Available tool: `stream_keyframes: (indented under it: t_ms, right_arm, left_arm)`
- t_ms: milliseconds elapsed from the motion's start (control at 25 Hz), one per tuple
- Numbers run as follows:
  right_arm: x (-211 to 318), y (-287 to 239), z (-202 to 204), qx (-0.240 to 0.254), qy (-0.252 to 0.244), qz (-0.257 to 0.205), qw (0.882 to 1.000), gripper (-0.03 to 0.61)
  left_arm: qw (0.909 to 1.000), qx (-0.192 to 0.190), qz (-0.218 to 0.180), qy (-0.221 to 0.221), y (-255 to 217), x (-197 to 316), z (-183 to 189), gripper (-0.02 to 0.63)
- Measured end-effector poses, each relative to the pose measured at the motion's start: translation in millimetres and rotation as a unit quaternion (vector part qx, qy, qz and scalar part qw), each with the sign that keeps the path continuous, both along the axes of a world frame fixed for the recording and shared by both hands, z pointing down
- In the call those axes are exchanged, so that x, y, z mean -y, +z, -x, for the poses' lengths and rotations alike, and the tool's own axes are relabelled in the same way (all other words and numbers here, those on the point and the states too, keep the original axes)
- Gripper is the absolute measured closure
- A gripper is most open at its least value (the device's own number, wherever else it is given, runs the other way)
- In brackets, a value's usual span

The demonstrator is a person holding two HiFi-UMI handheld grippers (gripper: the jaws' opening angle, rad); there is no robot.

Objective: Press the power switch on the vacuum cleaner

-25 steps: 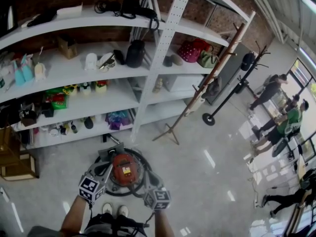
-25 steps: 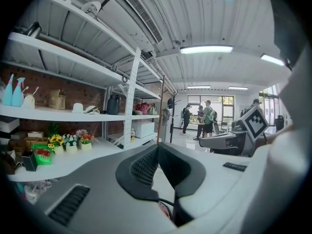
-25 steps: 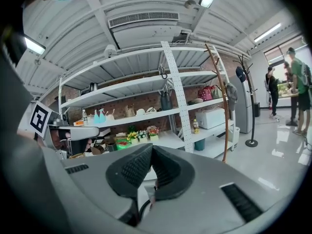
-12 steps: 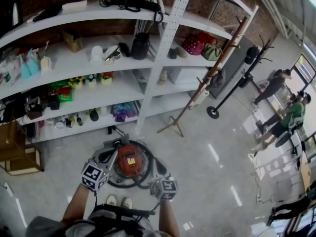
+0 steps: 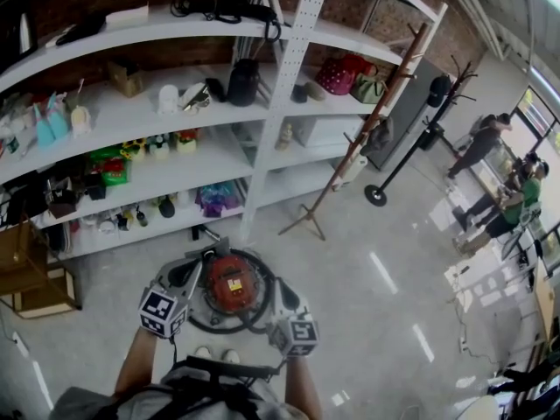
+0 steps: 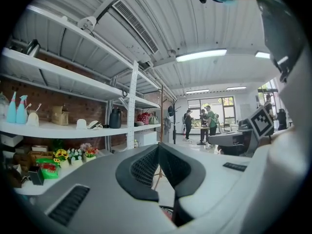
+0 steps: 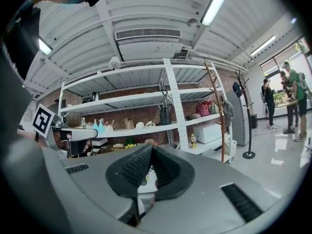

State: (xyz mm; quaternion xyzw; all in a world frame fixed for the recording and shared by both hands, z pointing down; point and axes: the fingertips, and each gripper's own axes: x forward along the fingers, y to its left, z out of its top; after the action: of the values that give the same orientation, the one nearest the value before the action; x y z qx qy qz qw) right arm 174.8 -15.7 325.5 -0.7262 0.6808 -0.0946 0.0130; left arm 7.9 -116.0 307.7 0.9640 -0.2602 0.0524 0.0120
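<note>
The red vacuum cleaner (image 5: 230, 284) sat on the pale glossy floor (image 5: 376, 322), straight out at 12 o'clock from the person's shoes (image 5: 203, 353). A black hose (image 5: 262, 309) looped round its body, and a small yellow label (image 5: 233, 281) lay on its top. The power switch could not be picked out in any view.

The left claw (image 6: 158, 147) was pressed together at the tips with nothing between the jaws. In the head view it hung at about 9 o'clock of the vacuum cleaner, over its rim, though whether it touched could not be told. The right claw (image 7: 152, 148) was likewise closed tip to tip and empty. It stood at about 4 o'clock of the machine, just beside the hose.

Both gripper views looked out level across the room rather than down at the machine. White shelving (image 5: 289, 77) crowded with bags, bottles and flowers rose at 12 o'clock. A wooden coat rack (image 5: 367, 138) and a black coat stand (image 5: 411, 143) stood towards 2 o'clock. Several people (image 5: 516, 208) were gathered well apart at 3 o'clock.
</note>
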Motion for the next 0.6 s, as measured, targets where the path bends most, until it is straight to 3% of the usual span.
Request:
stream_keyframes:
  t_ms: [600]
  right_arm:
    - [-3,-2,13,-0.001,-0.002,-0.008,1.0,0.569]
  left_arm:
    - [0.9999,-0.007,0.0,-0.007,-3,0,12,0.604]
